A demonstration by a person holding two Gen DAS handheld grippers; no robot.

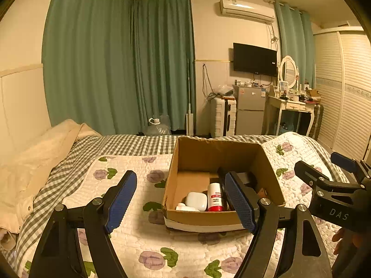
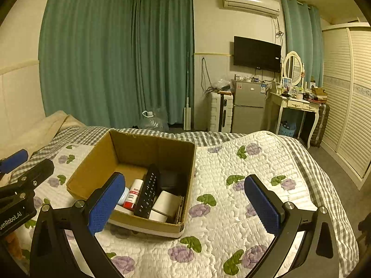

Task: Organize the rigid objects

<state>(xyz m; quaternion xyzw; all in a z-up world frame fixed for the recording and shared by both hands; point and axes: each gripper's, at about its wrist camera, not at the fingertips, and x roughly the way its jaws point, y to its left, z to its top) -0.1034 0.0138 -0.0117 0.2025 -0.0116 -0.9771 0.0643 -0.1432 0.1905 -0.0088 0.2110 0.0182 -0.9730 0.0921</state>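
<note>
Nearest, the left tool point(image 1: 180, 199) and the right tool point(image 2: 183, 201) both hover wide apart and hold nothing, probably because the things are already packed. Just beyond them on the quilted bed point(image 2: 231, 208) sits the cardboard box point(image 2: 92, 162), open-topped for easy dropping. Inside lie a black remote point(image 2: 148, 192), a red-and-white bottle point(image 1: 215, 197) and a white case point(image 1: 196, 201), perhaps earbuds. At one o'clock, far off, stands a fridge point(image 2: 249, 106).

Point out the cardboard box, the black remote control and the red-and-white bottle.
cardboard box point(image 2: 148, 224), right wrist view, on its near outer wall.
black remote control point(image 2: 148, 191), right wrist view, on the middle of its button face.
red-and-white bottle point(image 1: 215, 197), left wrist view, on its label, mid-body.
</note>
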